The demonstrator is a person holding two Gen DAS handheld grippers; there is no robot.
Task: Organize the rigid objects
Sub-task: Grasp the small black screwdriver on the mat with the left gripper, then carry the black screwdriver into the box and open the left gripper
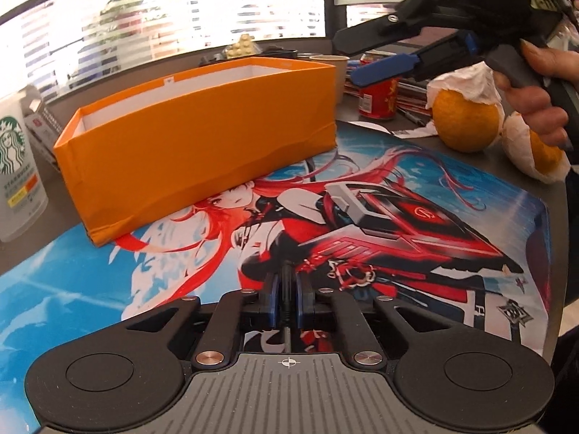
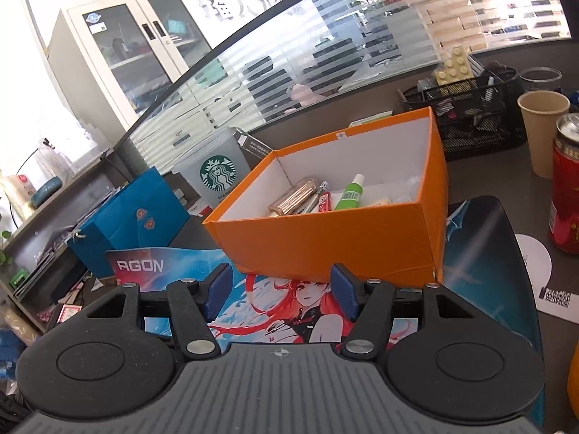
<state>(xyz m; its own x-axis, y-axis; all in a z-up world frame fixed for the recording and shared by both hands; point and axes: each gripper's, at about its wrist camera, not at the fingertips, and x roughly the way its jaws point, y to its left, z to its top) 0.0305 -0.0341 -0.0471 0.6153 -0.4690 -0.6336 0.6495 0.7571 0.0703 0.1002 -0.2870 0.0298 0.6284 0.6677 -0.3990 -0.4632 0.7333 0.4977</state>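
An orange box (image 1: 202, 137) stands on the illustrated desk mat (image 1: 434, 224). In the right wrist view the orange box (image 2: 325, 242) is open and holds a rose-gold tube (image 2: 295, 195), a green tube (image 2: 349, 193), a small red and white tube (image 2: 322, 199) and other small items. My left gripper (image 1: 286, 289) is shut and empty, low over the mat. My right gripper (image 2: 280, 289) is open and empty, above the mat in front of the box. It also shows in the left wrist view (image 1: 391, 65), raised at the upper right.
A Starbucks cup (image 1: 18, 173) stands left of the box. A red can (image 2: 566, 188), a paper cup (image 2: 542, 130) and a black mesh organizer (image 2: 470, 115) stand to the right and behind. Two wrapped oranges (image 1: 466, 115) lie at the mat's far right edge. A blue bag (image 2: 126, 220) stands left.
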